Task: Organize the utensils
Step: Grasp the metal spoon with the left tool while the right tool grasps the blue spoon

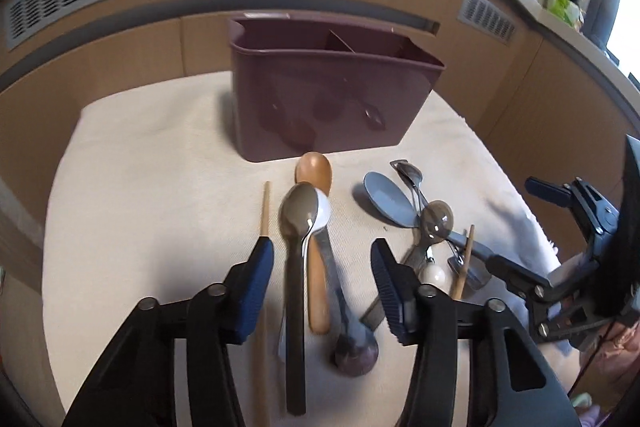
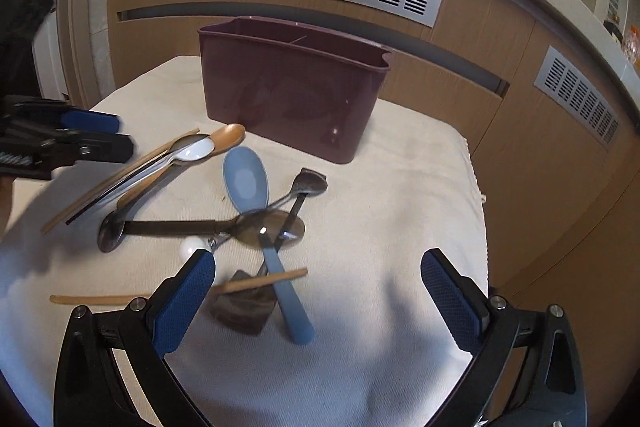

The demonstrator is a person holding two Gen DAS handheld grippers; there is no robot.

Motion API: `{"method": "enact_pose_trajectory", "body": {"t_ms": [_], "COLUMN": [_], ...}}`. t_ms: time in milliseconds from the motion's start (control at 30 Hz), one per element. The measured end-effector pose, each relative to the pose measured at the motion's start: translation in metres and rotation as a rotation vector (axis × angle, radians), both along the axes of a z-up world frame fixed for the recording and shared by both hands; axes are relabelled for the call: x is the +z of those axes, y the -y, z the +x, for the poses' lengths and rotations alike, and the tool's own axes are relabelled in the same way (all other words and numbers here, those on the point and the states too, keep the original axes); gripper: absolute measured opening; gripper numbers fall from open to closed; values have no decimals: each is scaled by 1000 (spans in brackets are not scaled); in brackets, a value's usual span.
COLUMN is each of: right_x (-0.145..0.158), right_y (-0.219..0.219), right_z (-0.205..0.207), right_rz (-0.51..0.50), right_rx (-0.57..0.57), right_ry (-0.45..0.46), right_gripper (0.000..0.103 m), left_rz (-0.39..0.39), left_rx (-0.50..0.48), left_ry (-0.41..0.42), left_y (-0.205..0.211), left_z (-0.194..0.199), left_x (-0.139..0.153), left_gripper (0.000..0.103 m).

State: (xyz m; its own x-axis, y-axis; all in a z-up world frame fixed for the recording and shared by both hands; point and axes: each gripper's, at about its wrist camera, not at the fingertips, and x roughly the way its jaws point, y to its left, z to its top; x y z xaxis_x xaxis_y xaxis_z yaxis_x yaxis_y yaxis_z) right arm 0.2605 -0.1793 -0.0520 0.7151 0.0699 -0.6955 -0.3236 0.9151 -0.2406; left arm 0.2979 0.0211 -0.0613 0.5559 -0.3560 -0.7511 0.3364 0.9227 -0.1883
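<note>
Both grippers spread, holding nothing: left gripper straddles the spoons near mid-cloth, probably picking first; caddy at the far edge.

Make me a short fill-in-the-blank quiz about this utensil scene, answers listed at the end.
1. The maroon utensil caddy stands on a cream ____.
2. Both the left gripper and the right gripper are ____.
3. The blue plastic spoon lies ____ the caddy, not in it.
4. The chopstick by the left gripper is made of ____.

Answers: cloth; open; outside; wood
</note>
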Motion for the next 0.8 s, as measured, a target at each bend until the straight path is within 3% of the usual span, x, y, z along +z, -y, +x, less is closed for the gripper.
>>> {"method": "enact_pose_trajectory", "body": {"t_ms": [133,233,367,467,733,800], "right_x": [2,2,-2,-5,7,12], "right_y": [9,15,20,22,9,-1], "right_z": [-9,-14,-15,-14,-3,7], "right_rz": [1,22,43,59,61,64], "right_rx": [-10,-12,-15,-14,58,104], "right_ry": [26,31,26,12,13,-2], "right_gripper": [102,102,102,102,101,88], "left_rz": [17,-17,38,22,58,54], "left_rx": [-7,10,51,61,66,71], "left_ry": [-84,-172,-206,-241,-162,-158], "left_y": [7,6,7,5,7,2], "left_z": [25,40,50,57,30,21], "left_x": [-6,-11,-17,-26,-23,-24], "left_gripper": [37,36,36,36,19,19]}}
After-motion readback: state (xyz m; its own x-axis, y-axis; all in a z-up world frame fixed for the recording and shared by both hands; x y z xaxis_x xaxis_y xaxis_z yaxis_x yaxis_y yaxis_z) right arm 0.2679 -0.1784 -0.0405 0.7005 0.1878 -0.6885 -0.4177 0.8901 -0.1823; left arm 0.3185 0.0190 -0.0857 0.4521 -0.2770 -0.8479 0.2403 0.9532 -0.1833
